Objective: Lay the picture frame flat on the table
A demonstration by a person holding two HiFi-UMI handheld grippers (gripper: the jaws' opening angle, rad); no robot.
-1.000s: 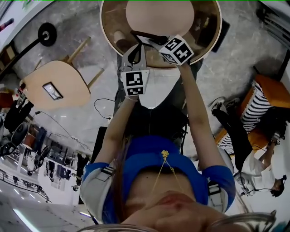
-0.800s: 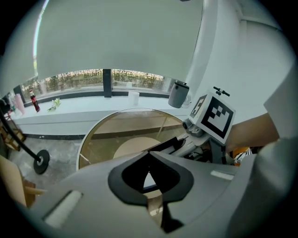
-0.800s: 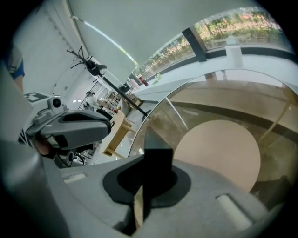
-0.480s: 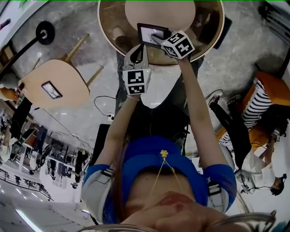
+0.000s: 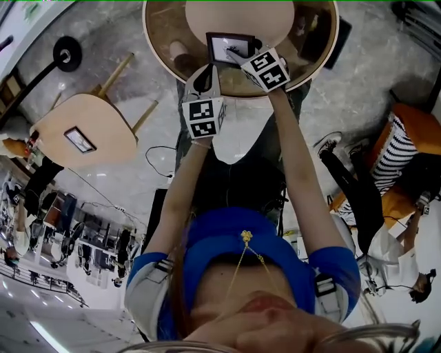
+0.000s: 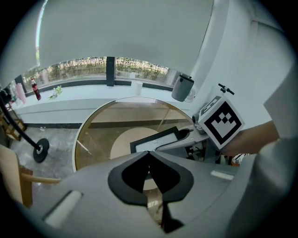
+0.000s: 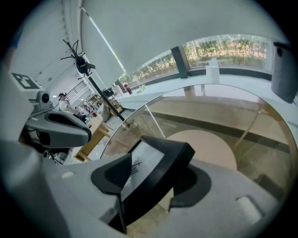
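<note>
- The black rectangular picture frame (image 5: 231,48) with a white picture lies face up on the round glass table with a brass-coloured rim (image 5: 149,38). It is on the side nearest the person, over the edge of the beige round base (image 5: 241,17) seen through the glass.
- The right gripper (image 5: 238,56) reaches the frame's near right corner. In the right gripper view the frame (image 7: 153,160) passes between the two dark pads, whose jaws have just been opening and stand about half apart. No pad clearly presses on the frame.
- No view shows whether the frame's near edge rests fully on the glass.
- The left gripper (image 5: 204,74) hangs just beside the frame's near left corner, apart from it. Its jaw tips meet with nothing between them (image 6: 149,155).
</note>
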